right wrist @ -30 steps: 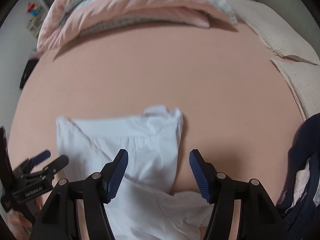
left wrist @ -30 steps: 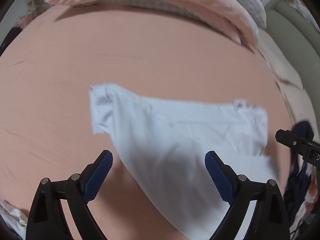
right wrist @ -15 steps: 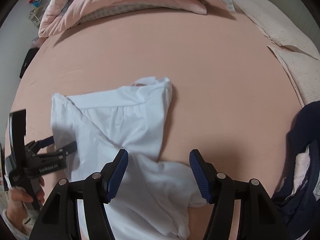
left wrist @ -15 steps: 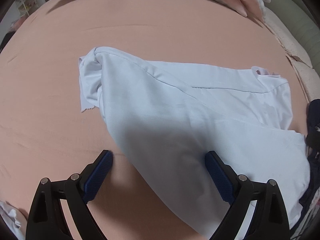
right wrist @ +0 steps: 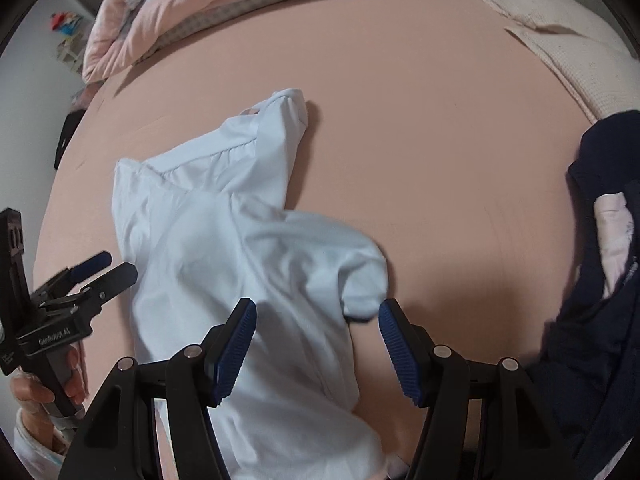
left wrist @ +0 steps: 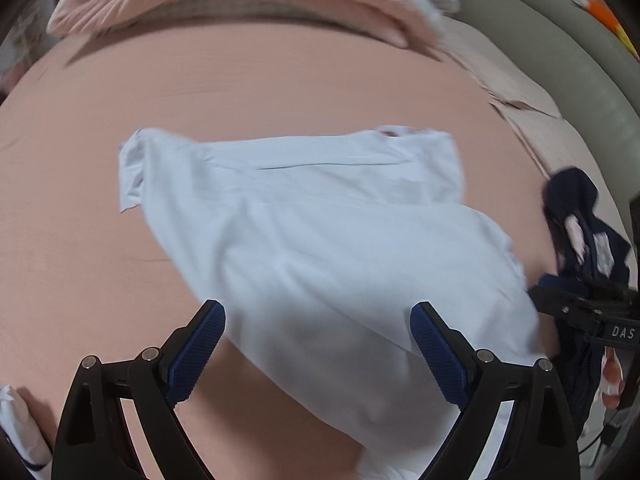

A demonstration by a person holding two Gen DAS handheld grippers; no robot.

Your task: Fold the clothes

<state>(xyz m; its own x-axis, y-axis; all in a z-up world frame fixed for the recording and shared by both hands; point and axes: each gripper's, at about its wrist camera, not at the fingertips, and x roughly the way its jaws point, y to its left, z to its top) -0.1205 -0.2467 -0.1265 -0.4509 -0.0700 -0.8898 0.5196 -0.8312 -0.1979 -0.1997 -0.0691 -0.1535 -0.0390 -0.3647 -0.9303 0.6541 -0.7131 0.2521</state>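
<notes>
Nearest in the left wrist view, the left gripper [left wrist: 318,346] hangs over the bed with its blue-padded fingers [left wrist: 196,354] wide apart and nothing pinched between them; the lower part of a white shirt [left wrist: 320,256] lies beneath and between them, and whether the pads touch the cloth cannot be told. In the right wrist view the right gripper [right wrist: 318,344] also stands with its jaws apart, holding nothing, one finger over the shirt [right wrist: 240,264] and the other over bare sheet, with a rounded sleeve end just ahead of the gap.

The shirt is spread on the pink bed sheet [right wrist: 420,128], rumpled and partly doubled over itself, its collar end pointing away toward the far side of the bed. The left gripper [right wrist: 96,276] shows at the left edge of the right view, just beside the shirt's edge, gripped by a hand [right wrist: 44,392] with a pale sleeve below it. The right gripper [left wrist: 588,316] shows at the right edge of the left view, near the shirt's right border.

To the right lies a heap of dark navy clothes [right wrist: 600,280] with a pale pink piece among them. Farther off, a pink quilt [right wrist: 224,4] is bunched along the far edge, and cream pillows [right wrist: 568,40] lie at the far right
</notes>
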